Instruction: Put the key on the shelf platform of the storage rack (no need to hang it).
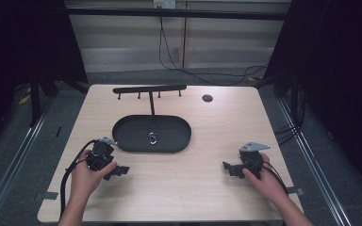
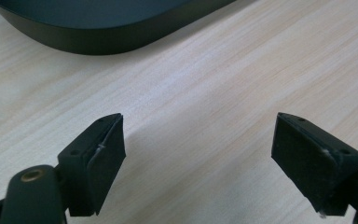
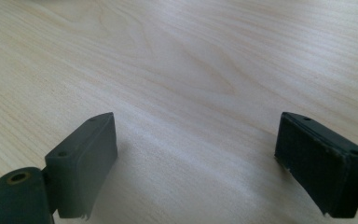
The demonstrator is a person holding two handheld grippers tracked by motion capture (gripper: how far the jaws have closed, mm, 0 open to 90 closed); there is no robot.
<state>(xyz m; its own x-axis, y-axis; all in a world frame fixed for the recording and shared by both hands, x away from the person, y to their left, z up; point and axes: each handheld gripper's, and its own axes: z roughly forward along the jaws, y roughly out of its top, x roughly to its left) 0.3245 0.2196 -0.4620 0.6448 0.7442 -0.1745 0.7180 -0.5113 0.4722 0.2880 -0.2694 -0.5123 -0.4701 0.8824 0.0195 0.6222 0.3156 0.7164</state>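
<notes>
Black disc (image 1: 207, 98), maybe grommet, table's (image 1: 217, 141) far side.

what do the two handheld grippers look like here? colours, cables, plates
Both are black. The left gripper trails a thick black cable that loops off the table's near edge; the right gripper has thinner black cables by the wrist. Each carries a grey three-cornered plate on top. The fingers are blocky black pads with small screw holes, and a brass-coloured eyelet at the base. Forearms are bare, no sleeves.

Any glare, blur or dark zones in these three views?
High view: dark at both sides, the carabiner small but legible in the black tray. Left gripper view: sharp wood grain, the tray's edge soft. Right gripper view: a pale sheen on the table, the near claw slightly soft.
</notes>
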